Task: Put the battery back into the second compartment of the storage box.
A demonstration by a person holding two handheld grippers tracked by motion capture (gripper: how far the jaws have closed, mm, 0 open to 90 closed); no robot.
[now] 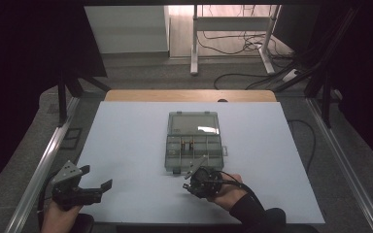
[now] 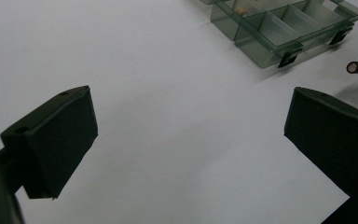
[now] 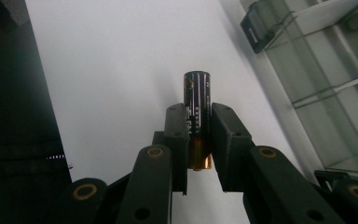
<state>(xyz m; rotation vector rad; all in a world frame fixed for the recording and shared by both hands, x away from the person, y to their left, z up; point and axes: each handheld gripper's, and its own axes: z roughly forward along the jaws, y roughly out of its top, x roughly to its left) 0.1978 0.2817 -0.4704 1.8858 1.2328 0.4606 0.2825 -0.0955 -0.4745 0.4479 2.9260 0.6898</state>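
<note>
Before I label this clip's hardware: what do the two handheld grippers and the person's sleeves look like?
Both are black. The left gripper carries a grey three-cornered plate; its pads are blocky and wedge-shaped. The right gripper has linkage arms with brass-coloured rivets, and a black cable trails from it. The right forearm wears a dark sleeve.

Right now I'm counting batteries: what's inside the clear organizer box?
Two batteries stand in a middle compartment of the organizer box. The right gripper, clamping another battery, covers its near edge.
</note>
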